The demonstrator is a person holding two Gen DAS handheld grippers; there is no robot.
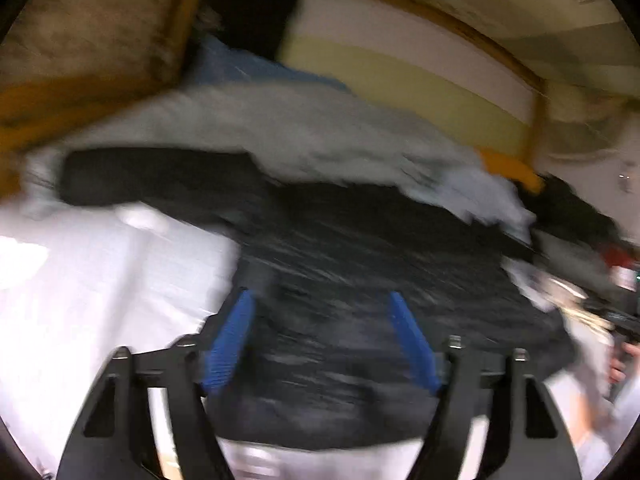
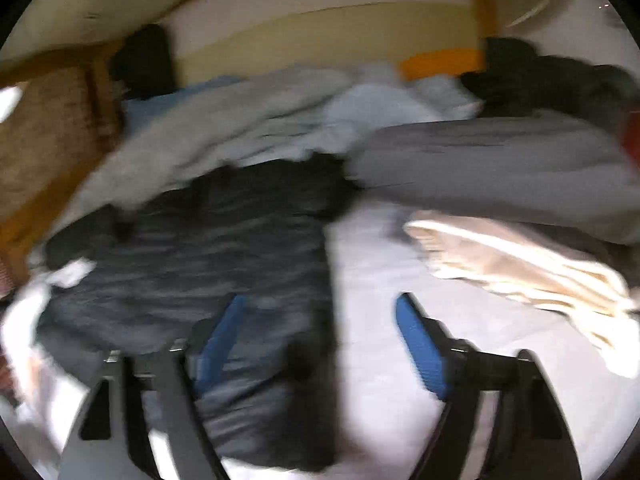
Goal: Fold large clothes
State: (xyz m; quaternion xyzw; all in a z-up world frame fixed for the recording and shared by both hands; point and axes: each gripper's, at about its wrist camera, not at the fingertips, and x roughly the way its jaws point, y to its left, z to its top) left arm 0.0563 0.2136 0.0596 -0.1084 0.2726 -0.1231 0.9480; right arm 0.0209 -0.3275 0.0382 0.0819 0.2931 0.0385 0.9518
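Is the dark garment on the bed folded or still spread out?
Cannot tell for sure: the dark garment lies broad over the white sheet, but blur hides any fold lines.

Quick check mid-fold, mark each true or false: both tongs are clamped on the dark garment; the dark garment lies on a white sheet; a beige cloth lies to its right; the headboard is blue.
1. Both tongs grip the dark garment: false. The left tongs and right tongs stand open, pads apart.
2. It lies on the white sheet: true.
3. The beige cloth lies to its right: true.
4. The headboard is blue: false, it is pale yellow and white.
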